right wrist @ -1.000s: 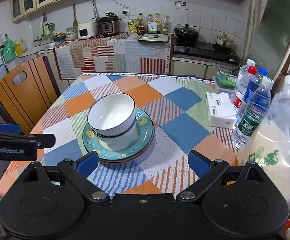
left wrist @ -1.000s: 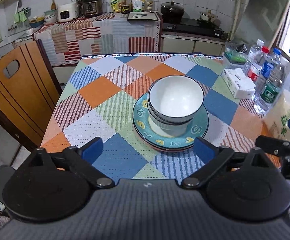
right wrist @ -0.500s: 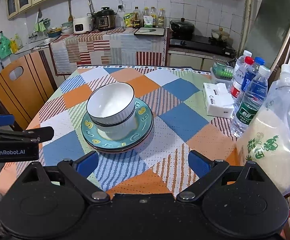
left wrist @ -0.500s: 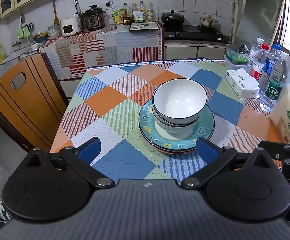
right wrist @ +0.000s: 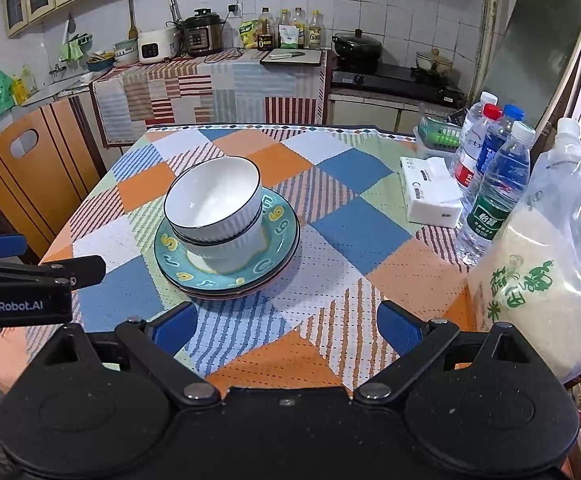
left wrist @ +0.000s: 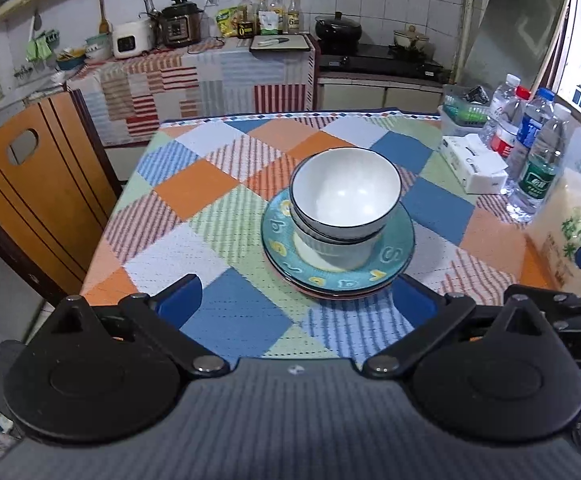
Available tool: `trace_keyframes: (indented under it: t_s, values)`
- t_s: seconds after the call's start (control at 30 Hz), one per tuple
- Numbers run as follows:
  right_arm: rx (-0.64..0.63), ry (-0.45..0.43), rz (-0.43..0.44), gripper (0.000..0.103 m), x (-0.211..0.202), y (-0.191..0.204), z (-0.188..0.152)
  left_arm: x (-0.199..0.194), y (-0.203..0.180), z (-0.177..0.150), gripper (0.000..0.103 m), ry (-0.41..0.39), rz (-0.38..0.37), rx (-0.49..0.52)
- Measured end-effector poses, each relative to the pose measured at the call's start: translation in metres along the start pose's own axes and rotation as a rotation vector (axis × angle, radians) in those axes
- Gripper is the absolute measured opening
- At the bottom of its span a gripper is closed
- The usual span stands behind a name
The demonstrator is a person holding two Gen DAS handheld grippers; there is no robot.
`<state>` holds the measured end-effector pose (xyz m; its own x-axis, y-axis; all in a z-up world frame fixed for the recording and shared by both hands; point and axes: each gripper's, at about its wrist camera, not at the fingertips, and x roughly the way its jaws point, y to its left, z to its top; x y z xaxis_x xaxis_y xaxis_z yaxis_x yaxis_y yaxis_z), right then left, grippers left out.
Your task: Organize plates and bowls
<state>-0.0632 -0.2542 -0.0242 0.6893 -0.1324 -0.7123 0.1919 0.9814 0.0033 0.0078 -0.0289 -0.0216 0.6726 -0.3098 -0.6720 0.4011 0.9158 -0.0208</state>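
Two white bowls with dark rims (left wrist: 344, 196) (right wrist: 214, 200) sit nested, slightly tilted, on a stack of teal plates (left wrist: 390, 256) (right wrist: 278, 236) with coloured letters, a reddish plate edge showing under them. The stack stands mid-table on a patchwork cloth. My left gripper (left wrist: 296, 304) is open and empty, near the table's front edge, just short of the plates. My right gripper (right wrist: 286, 324) is open and empty, at the front edge, right of the stack. Each gripper shows at the side of the other's view.
Water bottles (right wrist: 494, 196), a tissue pack (right wrist: 430, 196), a green basket (right wrist: 438, 132) and a big rice jug (right wrist: 542, 280) line the table's right side. A wooden chair (left wrist: 30, 184) stands at the left. A kitchen counter with appliances lies behind.
Both grippers have drawn back and up a little from the stack, so the views have tilted and widened. Bowls and plates have not moved.
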Motion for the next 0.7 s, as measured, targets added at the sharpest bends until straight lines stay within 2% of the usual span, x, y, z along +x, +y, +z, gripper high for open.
trace_keyframes:
  t_s: [0.7]
  values:
    - [-0.008,0.008,-0.006,0.098,0.0029,-0.0003,-0.0011,0.0032,0.001,-0.0036,0.103,0.021,-0.026,-0.013]
